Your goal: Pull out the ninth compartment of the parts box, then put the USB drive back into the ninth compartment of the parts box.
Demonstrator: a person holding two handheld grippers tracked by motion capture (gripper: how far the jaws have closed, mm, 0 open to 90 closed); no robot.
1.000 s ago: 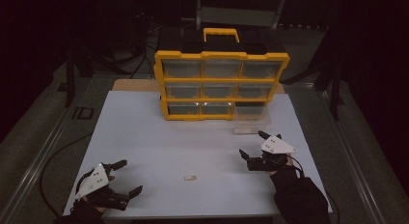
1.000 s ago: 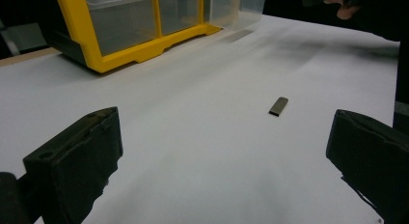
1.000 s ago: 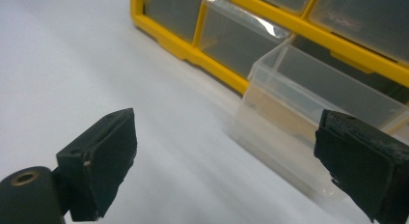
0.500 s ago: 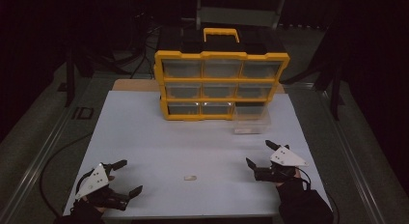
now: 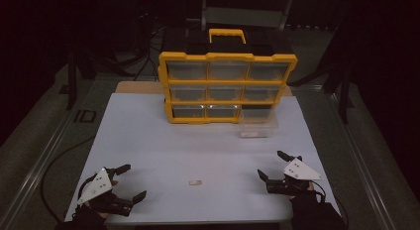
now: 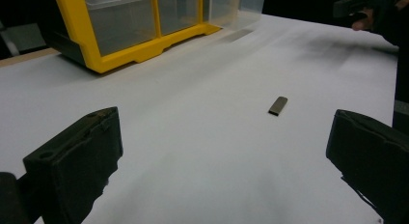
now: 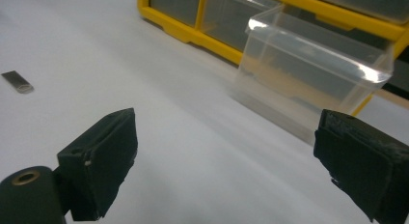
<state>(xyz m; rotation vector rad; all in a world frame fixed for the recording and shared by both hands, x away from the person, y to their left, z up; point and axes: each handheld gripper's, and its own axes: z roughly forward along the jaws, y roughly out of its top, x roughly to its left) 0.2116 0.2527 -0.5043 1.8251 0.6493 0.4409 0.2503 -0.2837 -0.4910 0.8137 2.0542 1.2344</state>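
a: yellow plastic, item one: drawer cabinet at the far side of the white table, three rows of three clear drawers, black top, yellow handle.

b: item two?

a: clear plastic drawer, pulled out of the cabinet's bottom row at its right end, sitting on the table just in front of that slot. in the right gripper view it stands ahead of my jaws, well apart from them.

b: item three?

a: small flat metal piece, grey, lying flat on the table near the front edge, between my two grippers and touching neither. in the left gripper view it lies ahead of my jaws, nearer the right-hand one.

b: your own fingers?

a: left gripper, front left corner of the table, jaws spread wide, nothing between them. right gripper, front right, jaws likewise spread wide and empty. both hover close to the table top; whether either touches it i cannot tell.

b: anything else listed?

a: grey plate on top of each gripper, my hands behind them at the near edge. dark floor around the table, cables at the left.
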